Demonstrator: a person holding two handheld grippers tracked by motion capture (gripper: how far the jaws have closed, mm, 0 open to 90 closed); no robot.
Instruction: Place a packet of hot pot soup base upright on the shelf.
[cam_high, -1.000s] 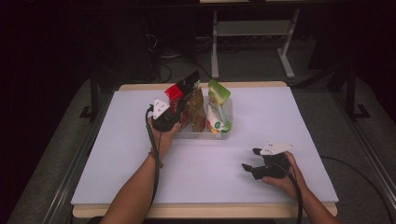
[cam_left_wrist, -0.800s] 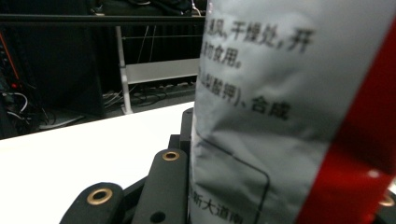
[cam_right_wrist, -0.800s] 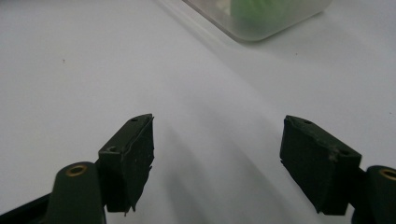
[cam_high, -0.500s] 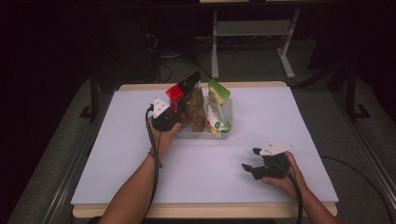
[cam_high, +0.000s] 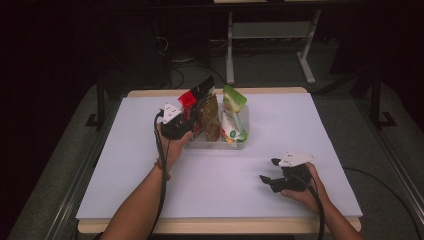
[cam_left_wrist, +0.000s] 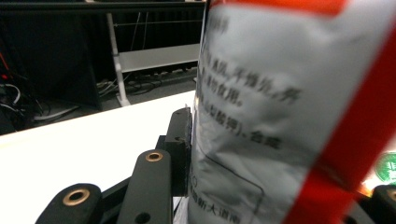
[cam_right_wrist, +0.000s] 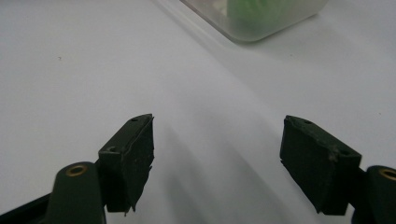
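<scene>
A red, white and black snack pouch (cam_high: 190, 101) stands at the left end of a clear plastic bin (cam_high: 220, 143) at the table's far middle. My left gripper (cam_high: 196, 116) straddles this pouch (cam_left_wrist: 280, 93). Its jaws have just been opening: the left pad (cam_left_wrist: 181, 140) is still beside the pouch's printed face, while the other jaw stands off to the right. A brown pouch (cam_high: 211, 117) and a green pouch (cam_high: 233, 112) stand in the same bin. My right gripper (cam_high: 268, 170) rests low over the white table (cam_high: 150, 190) at the near right, open and empty (cam_right_wrist: 217, 135).
In the right gripper view the bin's near corner (cam_right_wrist: 261, 25) with the green pouch (cam_right_wrist: 247, 9) lies ahead of the jaws. Beyond the table's far edge stand a metal stand (cam_high: 270, 35) and cables on a dark floor. Bare white tabletop surrounds the bin.
Hardly anything differs in the high view; the left hand stays at the bin with the red pouch, and the right hand has not moved.
</scene>
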